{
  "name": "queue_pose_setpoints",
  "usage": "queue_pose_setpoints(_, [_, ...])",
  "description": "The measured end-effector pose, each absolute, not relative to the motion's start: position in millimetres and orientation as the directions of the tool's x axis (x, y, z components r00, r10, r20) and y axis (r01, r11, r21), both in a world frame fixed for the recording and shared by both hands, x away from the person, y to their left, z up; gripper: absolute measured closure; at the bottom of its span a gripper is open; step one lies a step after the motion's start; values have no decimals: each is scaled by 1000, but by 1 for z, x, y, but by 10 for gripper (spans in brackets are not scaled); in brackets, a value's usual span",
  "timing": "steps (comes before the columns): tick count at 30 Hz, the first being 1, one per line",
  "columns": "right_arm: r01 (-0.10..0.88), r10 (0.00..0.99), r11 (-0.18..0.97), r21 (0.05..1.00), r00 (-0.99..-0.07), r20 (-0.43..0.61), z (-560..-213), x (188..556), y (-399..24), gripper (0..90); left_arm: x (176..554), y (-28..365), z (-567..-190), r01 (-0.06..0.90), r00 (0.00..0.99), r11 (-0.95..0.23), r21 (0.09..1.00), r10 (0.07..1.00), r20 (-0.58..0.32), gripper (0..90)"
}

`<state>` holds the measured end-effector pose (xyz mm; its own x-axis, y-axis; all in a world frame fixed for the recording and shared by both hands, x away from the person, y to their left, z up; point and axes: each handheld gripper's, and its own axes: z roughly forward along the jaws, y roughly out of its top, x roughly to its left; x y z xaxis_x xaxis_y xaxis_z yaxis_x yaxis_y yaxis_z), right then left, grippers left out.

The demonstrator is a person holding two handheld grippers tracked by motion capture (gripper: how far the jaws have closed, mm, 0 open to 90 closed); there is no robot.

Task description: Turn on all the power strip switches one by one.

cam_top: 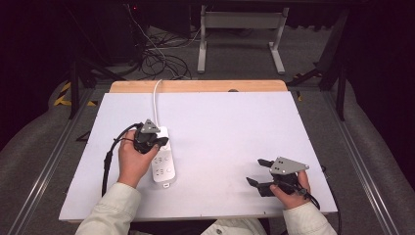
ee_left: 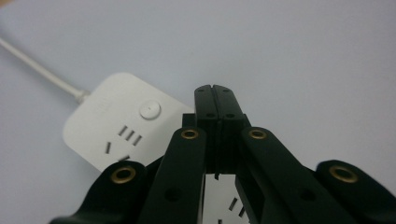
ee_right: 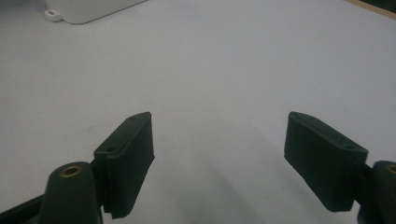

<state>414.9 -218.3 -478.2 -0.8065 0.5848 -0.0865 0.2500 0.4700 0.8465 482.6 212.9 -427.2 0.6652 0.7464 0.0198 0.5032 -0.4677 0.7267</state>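
Observation:
A white power strip (cam_top: 164,164) lies on the white table (cam_top: 220,127), its white cord (cam_top: 156,98) running to the far edge. In the left gripper view the strip (ee_left: 116,126) shows a round button (ee_left: 150,110) and socket slots. My left gripper (cam_top: 155,143) hovers over the strip's far end with its jaws shut together and nothing between them; its tips (ee_left: 215,93) sit just right of the button. My right gripper (cam_top: 258,171) rests at the table's near right, jaws wide open and empty (ee_right: 219,154). A corner of the strip (ee_right: 84,9) appears far off.
A wooden strip (cam_top: 198,86) borders the table's far edge. Beyond it on the floor lie tangled cables (cam_top: 156,58) and a white stand's legs (cam_top: 240,39). Black cables trail from both grippers. Bare tabletop stretches between the two hands.

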Motion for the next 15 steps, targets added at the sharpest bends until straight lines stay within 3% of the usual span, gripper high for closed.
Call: queue_pose_setpoints(15, [247,583,473,846,-808,-90,-478,414,-218,245,481,208,-414,471,678,-492,732,733,56,899])
